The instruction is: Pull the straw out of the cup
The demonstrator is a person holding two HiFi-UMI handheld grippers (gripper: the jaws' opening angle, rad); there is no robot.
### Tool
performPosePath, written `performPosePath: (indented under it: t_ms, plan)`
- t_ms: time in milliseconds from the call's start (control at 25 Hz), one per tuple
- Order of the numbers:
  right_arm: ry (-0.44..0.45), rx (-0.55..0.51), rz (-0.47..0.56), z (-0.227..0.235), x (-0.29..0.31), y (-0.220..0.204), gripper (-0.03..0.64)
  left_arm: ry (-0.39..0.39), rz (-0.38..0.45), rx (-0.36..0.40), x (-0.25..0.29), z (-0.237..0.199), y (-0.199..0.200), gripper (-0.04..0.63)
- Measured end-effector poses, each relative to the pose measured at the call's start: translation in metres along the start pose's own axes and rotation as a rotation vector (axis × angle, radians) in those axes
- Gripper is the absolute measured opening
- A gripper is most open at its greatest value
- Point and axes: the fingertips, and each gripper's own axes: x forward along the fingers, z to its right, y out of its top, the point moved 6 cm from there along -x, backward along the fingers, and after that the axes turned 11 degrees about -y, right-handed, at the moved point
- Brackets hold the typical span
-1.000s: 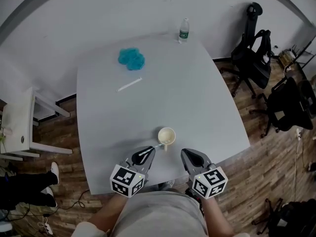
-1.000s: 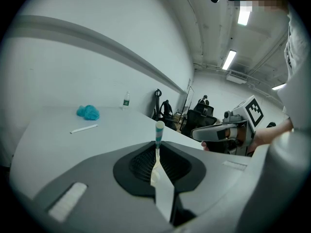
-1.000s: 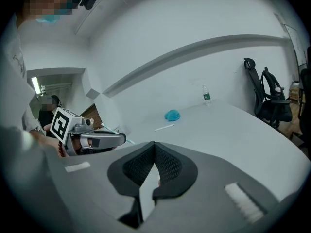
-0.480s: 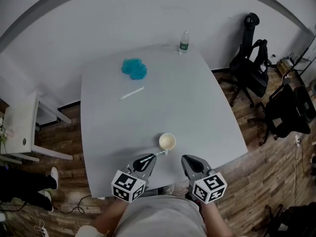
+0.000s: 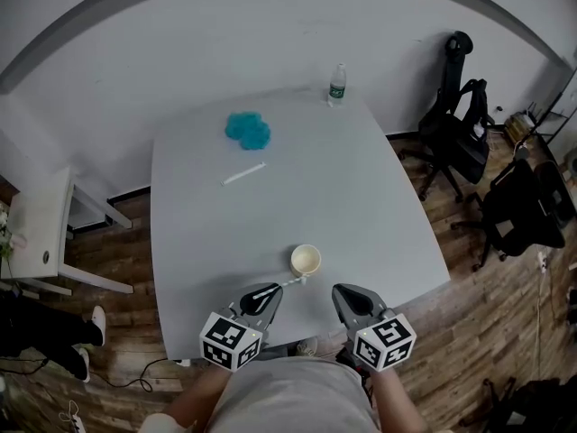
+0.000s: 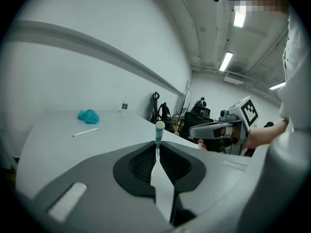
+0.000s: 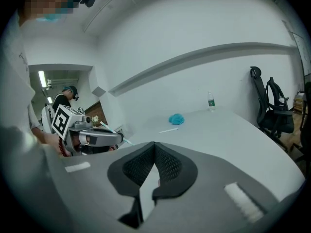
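Observation:
A cream cup (image 5: 306, 260) stands upright near the table's front edge. My left gripper (image 5: 268, 290) is just in front of it and to the left, shut on a thin teal-and-white striped straw (image 5: 288, 283). The straw's free end points toward the cup's near side, outside the rim. In the left gripper view the straw (image 6: 159, 131) sticks up from the closed jaws of my left gripper (image 6: 156, 147). My right gripper (image 5: 343, 292) is in front of the cup and to the right, shut with nothing in it (image 7: 154, 145). The right gripper view shows the held straw (image 7: 111, 128) from the side.
A second straw (image 5: 243, 173), a blue crumpled thing (image 5: 248, 129) and a water bottle (image 5: 337, 83) lie toward the far side of the grey table (image 5: 379, 206). Black office chairs (image 5: 460, 124) stand to the right. A white side table (image 5: 36, 233) is at left.
The left gripper with the straw has drawn back slightly from the cup. The head view has shifted a little. The right gripper has stayed shut and empty.

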Motion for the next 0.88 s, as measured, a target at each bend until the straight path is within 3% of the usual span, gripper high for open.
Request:
performPosePath:
  t_ms: [880]
  plan:
    - [0.009, -0.012, 0.009, -0.0054, -0.0072, 0.0008, 0.005, -0.007, 0.007, 0.009, -0.0033, 0.0099, 0.0019, 0.044]
